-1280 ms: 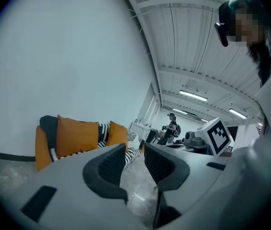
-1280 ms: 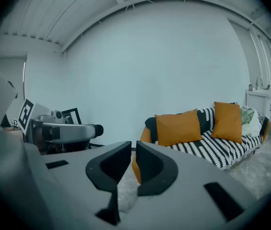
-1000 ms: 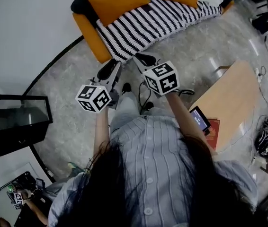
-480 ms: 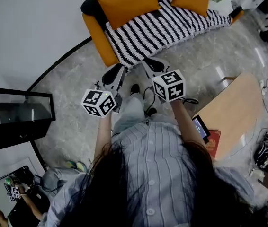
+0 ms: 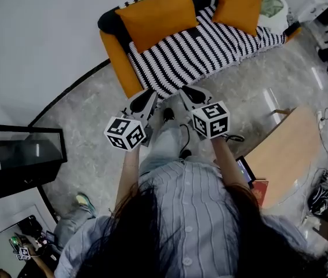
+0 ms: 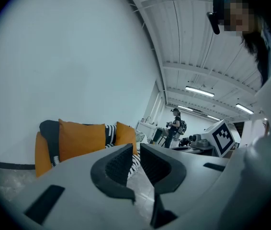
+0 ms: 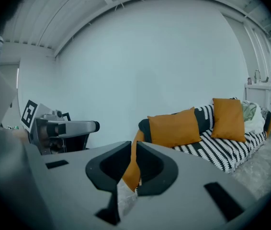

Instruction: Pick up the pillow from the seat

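Two orange pillows lean on the sofa's back: the left pillow point(image 5: 158, 16) point(image 7: 174, 127) point(image 6: 80, 140) and the right pillow point(image 5: 239, 3) point(image 7: 229, 120). A black-and-white striped blanket point(image 5: 201, 48) covers the seat. My left gripper point(image 5: 142, 101) point(image 6: 136, 150) hangs over the floor just short of the sofa's front edge; its jaws have just closed and hold nothing. Beside it my right gripper point(image 5: 190, 92) point(image 7: 133, 150) is shut and empty, pointing at the sofa's orange arm point(image 5: 115, 57). Both are well short of the pillows.
A black screen on a cabinet point(image 5: 22, 155) stands at the left. A wooden table point(image 5: 285, 149) with a tablet point(image 5: 245, 169) and a red book point(image 5: 259, 185) is at the right. Cables point(image 5: 182, 138) lie on the floor. A person point(image 6: 175, 126) stands far back.
The person has stepped toward the sofa, which now sits nearer both grippers. Both grippers have moved forward together, side by side.
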### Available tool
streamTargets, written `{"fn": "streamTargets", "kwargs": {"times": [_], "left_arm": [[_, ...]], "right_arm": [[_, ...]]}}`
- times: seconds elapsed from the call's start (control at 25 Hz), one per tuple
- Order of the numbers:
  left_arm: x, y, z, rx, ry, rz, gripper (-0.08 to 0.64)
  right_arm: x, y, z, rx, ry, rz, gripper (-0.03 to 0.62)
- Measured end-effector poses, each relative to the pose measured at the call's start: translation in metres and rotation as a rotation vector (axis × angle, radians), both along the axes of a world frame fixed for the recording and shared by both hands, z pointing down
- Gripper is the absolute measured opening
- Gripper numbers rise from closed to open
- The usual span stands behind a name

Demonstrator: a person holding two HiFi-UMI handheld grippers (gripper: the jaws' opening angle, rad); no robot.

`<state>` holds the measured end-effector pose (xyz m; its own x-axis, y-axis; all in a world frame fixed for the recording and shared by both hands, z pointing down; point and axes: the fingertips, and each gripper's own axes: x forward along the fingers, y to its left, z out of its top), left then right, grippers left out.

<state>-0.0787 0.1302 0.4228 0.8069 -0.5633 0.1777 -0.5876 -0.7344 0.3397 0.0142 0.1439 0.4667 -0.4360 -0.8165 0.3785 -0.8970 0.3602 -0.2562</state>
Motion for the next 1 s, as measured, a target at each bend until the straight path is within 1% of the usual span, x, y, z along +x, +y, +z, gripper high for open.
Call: {"fn": "streamTargets", "kwargs": {"times": [0.12, 0.24, 0.36, 0.52, 0.76, 1.0], "left_arm": [[0.014, -0.043, 0.001, -0.015, 0.009, 0.032, 0.057], [0.026, -0.089, -0.006, -0.003, 0.002, 0.065, 0.057], [0.031, -0.132, -0.009, -0.002, 0.001, 0.080, 0.057], [0.035, -0.180, -0.006, -0.026, 0.012, 0.089, 0.057], [0.034, -0.237, -0.001, -0.044, 0.023, 0.101, 0.058], [0.022, -0.277, 0.002, -0.054, 0.046, 0.092, 0.065]], "right_arm": [[0.015, -0.038, 0.002, -0.022, -0.004, 0.030, 0.044], [0.026, -0.078, 0.000, -0.032, -0.018, 0.056, 0.044], [0.031, -0.116, -0.001, -0.039, -0.023, 0.071, 0.044], [0.035, -0.159, 0.000, -0.058, -0.026, 0.088, 0.044], [0.032, -0.214, 0.005, -0.079, -0.024, 0.096, 0.044], [0.019, -0.255, 0.002, -0.071, -0.022, 0.090, 0.044]]}}
